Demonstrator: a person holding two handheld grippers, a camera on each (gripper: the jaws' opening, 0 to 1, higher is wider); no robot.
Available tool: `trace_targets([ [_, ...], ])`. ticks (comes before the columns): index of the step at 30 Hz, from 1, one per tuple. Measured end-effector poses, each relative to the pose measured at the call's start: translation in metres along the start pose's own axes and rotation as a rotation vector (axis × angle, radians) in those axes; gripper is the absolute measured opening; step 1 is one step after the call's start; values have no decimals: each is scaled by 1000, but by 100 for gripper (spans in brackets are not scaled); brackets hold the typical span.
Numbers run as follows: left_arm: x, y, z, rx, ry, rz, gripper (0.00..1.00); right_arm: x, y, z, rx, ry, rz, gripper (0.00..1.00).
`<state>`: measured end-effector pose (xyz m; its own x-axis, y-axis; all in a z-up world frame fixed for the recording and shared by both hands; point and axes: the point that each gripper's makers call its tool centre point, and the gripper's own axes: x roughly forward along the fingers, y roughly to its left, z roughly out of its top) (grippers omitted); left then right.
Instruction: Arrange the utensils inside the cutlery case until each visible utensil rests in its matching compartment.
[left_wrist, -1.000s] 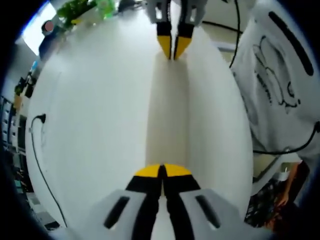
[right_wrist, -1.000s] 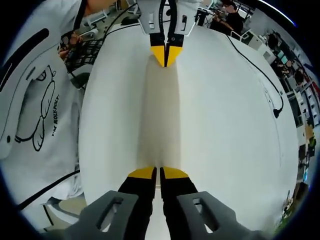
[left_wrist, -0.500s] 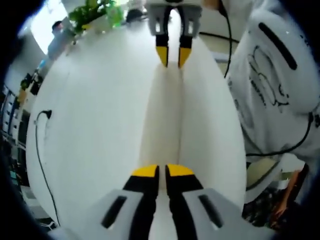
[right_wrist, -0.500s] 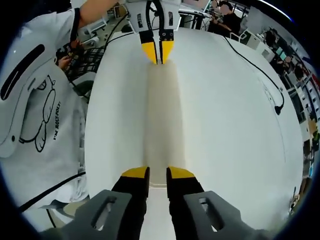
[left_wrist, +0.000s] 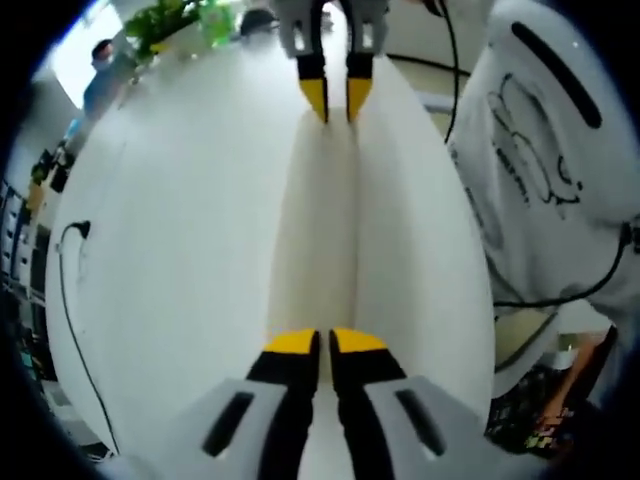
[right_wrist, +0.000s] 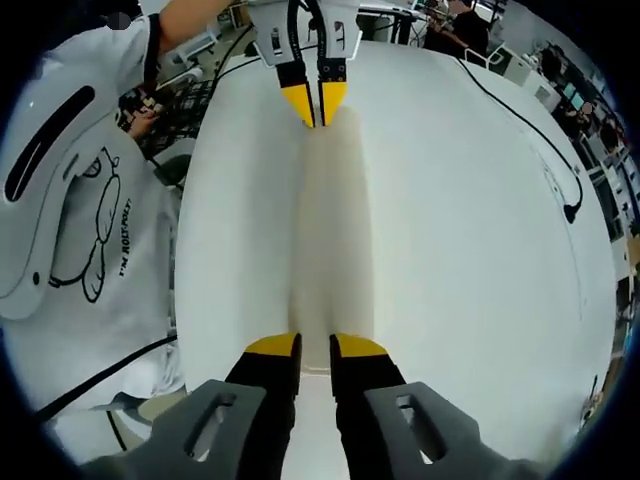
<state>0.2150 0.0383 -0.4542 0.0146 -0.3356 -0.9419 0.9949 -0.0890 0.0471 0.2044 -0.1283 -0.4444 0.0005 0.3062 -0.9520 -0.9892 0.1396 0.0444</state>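
A long, narrow cream case (left_wrist: 318, 210) lies closed on the white table (left_wrist: 180, 230), stretched between the two grippers. My left gripper (left_wrist: 325, 343) sits at the case's near end, its yellow-tipped jaws parted by a thin slit. In the left gripper view, the right gripper (left_wrist: 335, 98) stands at the far end with a clear gap between its jaws. In the right gripper view, my right gripper (right_wrist: 316, 347) is open over the end of the case (right_wrist: 332, 220), and the left gripper (right_wrist: 313, 103) is at the far end. No utensils can be seen.
A person in a white printed shirt (right_wrist: 70, 210) stands close along one long side of the table. A black cable (left_wrist: 70, 290) runs along the table's other side. Green plants (left_wrist: 170, 18) stand beyond the far edge. Desks and people (right_wrist: 455, 25) fill the background.
Both grippers were shut at the case's ends a second ago. Their jaws have since parted, the right more than the left. The case has stayed where it was.
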Motion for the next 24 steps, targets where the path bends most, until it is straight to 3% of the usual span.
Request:
trace_targets([
  [10,3,13,7,-1,32,-15,0,2,2,0,-19,12,-9,11],
  [19,-4,18,7,-62,-18,-14,1,-1,0,-1,8,-24,6,11],
  [22,-5,18,9,-56,-38,8,3,-3,6,0,8,-40,21,17],
  [24,-6,15,8,-41,-40,21,8,-4,0,5,-6,-66,-20,28],
])
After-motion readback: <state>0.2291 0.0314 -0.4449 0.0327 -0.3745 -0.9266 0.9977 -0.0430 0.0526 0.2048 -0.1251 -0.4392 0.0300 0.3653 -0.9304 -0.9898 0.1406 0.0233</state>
